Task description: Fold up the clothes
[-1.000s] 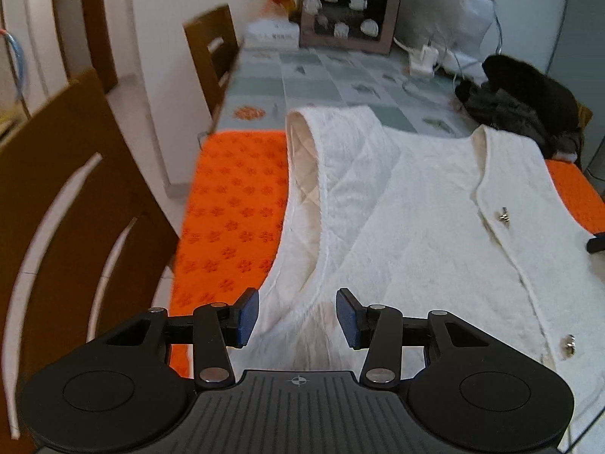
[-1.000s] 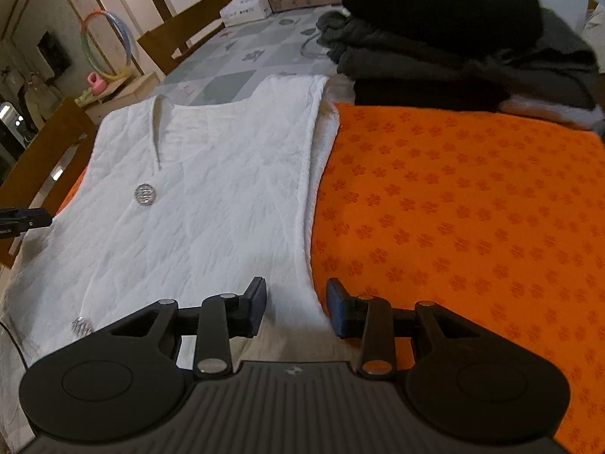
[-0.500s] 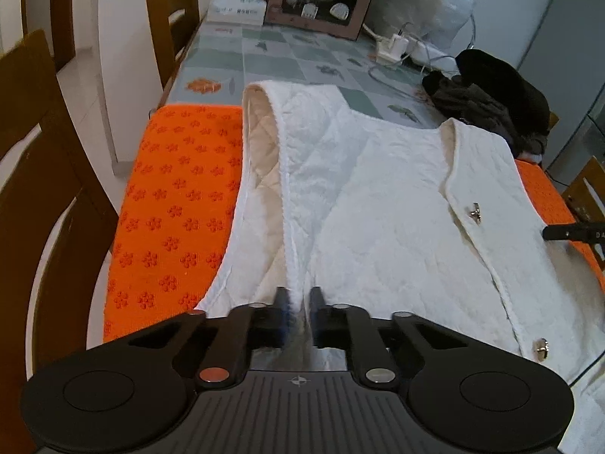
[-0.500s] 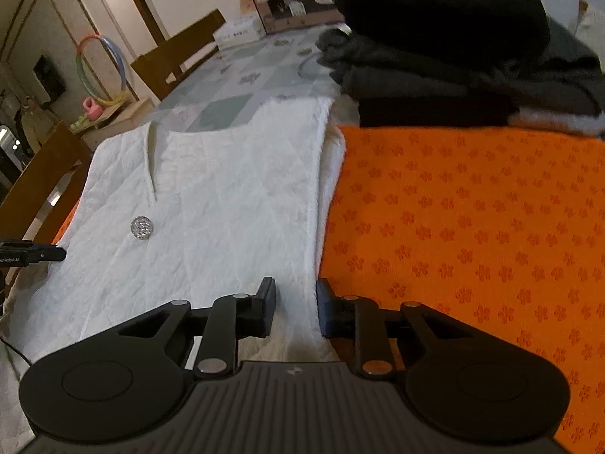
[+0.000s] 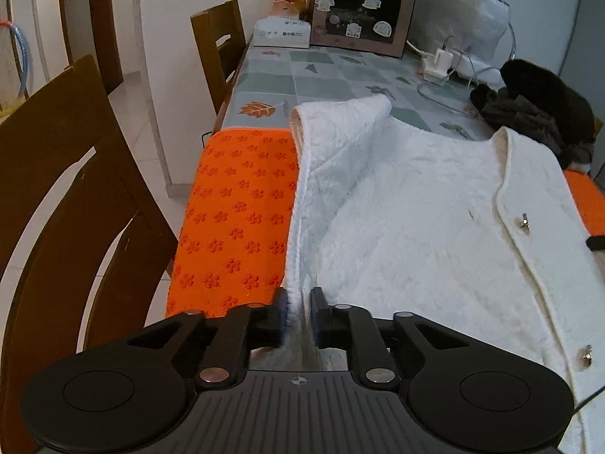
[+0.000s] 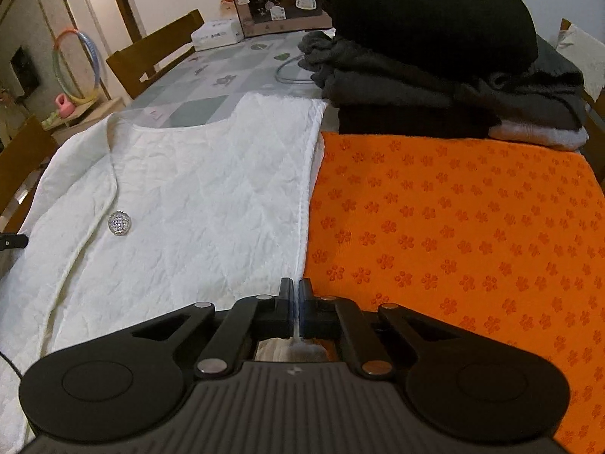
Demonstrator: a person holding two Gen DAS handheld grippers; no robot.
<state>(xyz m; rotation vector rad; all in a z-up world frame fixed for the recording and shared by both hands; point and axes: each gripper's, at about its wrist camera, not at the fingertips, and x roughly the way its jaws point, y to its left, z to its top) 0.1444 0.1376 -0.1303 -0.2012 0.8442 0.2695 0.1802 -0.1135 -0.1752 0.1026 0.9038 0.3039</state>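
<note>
Little legible text is found. On the front face of the white rectangular cardboard tissue box (image 5: 281, 33) at the far end of the table, a row of dark printed characters is seen in the left wrist view, but they are too small and blurred to be read with certainty. The same box (image 6: 216, 33) is shown in the right wrist view, its print equally unreadable. On the pale stickers (image 5: 382, 28) on the dark-fronted brown box, no lettering can be made out.
</note>
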